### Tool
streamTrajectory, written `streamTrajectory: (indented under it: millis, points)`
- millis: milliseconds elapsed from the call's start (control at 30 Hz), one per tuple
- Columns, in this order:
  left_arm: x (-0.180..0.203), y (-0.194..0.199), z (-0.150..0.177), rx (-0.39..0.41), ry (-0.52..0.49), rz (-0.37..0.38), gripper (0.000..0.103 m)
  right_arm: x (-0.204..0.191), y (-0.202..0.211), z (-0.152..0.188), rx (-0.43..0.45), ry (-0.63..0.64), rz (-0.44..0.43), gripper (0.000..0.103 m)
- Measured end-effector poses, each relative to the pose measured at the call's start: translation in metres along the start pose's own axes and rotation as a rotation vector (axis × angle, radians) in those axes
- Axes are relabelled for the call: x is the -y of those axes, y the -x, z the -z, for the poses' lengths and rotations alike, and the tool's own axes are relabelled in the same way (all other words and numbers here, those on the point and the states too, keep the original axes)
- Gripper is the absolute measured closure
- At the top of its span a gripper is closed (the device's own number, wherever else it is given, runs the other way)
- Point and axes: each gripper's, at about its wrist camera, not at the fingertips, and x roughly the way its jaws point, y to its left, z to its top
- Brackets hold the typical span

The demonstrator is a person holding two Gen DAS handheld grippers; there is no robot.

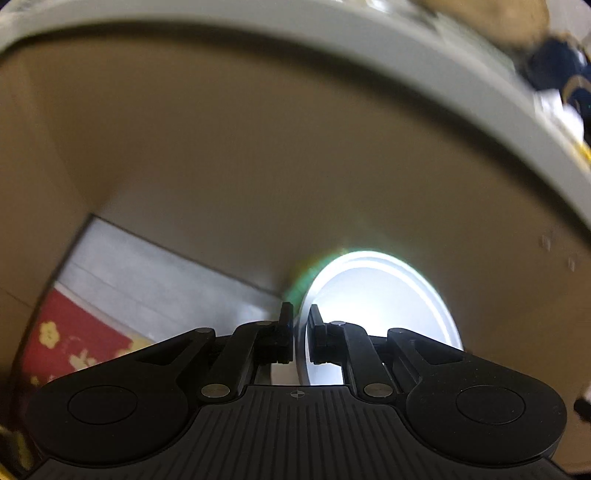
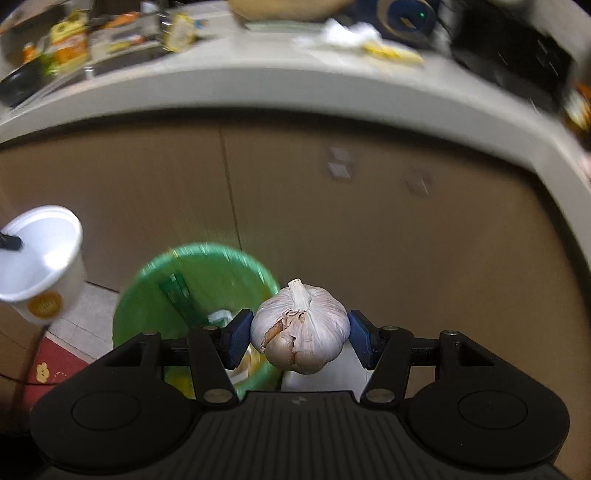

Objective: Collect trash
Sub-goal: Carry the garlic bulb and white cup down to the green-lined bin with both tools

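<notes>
Garlic: a whole garlic bulb (image 2: 301,328) with papery, partly torn skin sits clamped between the blue pads (image 2: 236,338) of the right gripper (image 2: 300,338), stem tip pointing up.
Right gripper: closed on the bulb, held above the floor, in front of the beige cabinet doors (image 2: 332,206).
Bin: a green trash bin (image 2: 177,280) stands on the floor just left of and below the bulb; something pale lies inside it.
Cup: a white paper cup (image 2: 40,258) with a yellow round logo hangs in the air to the left of the bin; a black fingertip pinches its rim.
Left gripper: the left gripper (image 1: 299,338) has its black fingers nearly together on the wall of the white cup (image 1: 376,295), one finger inside and one outside.
Counter: a grey countertop (image 2: 258,88) runs above the cabinets, cluttered with blurred wrappers and crumpled paper (image 2: 347,31).
Floor: pale tiles (image 1: 155,280) and a red mat with yellow flowers (image 1: 70,339).
</notes>
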Motion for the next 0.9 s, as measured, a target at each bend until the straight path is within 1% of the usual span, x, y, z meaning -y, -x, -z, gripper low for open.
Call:
streamTrajectory:
  millis: [67, 133, 233, 333, 367, 400, 433, 467, 533, 600, 700, 767, 833, 867, 900]
  points:
    - [0.014, -0.035, 0.007, -0.062, -0.004, 0.037, 0.092, 0.003, -0.005, 0.019, -0.063, -0.019, 0.014, 0.047]
    - [0.028, -0.074, 0.012, -0.112, -0.002, 0.045, 0.092, 0.004, -0.014, 0.033, -0.139, -0.021, 0.039, 0.047]
    - [0.043, -0.128, 0.018, -0.139, -0.014, 0.042, 0.092, 0.011, -0.028, 0.056, -0.241, -0.039, 0.069, 0.047]
    - [0.051, -0.184, 0.024, -0.156, -0.016, 0.015, 0.091, 0.020, -0.048, 0.078, -0.321, -0.048, 0.164, 0.047]
    - [0.057, -0.201, 0.024, -0.162, -0.011, 0.013, 0.090, 0.023, -0.057, 0.080, -0.330, -0.037, 0.205, 0.047]
    - [0.062, -0.215, 0.031, -0.171, -0.006, 0.025, 0.089, 0.023, -0.064, 0.079, -0.320, -0.015, 0.243, 0.047]
    - [0.060, -0.231, 0.032, -0.190, -0.003, 0.044, 0.086, 0.021, -0.069, 0.073, -0.296, 0.009, 0.268, 0.047]
    - [0.061, -0.245, 0.033, -0.208, -0.001, 0.058, 0.084, 0.018, -0.075, 0.064, -0.261, 0.025, 0.275, 0.047]
    - [0.060, -0.263, 0.035, -0.202, -0.005, 0.070, 0.084, 0.010, -0.088, 0.041, -0.173, 0.055, 0.242, 0.047]
    - [0.050, -0.268, 0.029, -0.189, 0.010, 0.073, 0.084, -0.008, -0.107, 0.017, -0.108, 0.130, 0.183, 0.047]
    - [0.023, -0.248, 0.015, -0.146, 0.112, 0.144, 0.084, -0.046, -0.148, -0.011, -0.069, 0.269, 0.065, 0.047]
    - [0.006, -0.223, 0.010, -0.110, 0.140, 0.180, 0.084, -0.075, -0.183, -0.021, -0.080, 0.331, -0.026, 0.047]
    - [-0.009, -0.198, 0.008, -0.082, 0.139, 0.191, 0.084, -0.098, -0.215, -0.028, -0.103, 0.343, -0.135, 0.047]
    - [-0.017, -0.184, 0.008, -0.072, 0.135, 0.187, 0.084, -0.109, -0.234, -0.031, -0.139, 0.333, -0.197, 0.047]
    - [-0.023, -0.173, 0.006, -0.066, 0.133, 0.184, 0.084, -0.116, -0.249, -0.033, -0.182, 0.313, -0.235, 0.047]
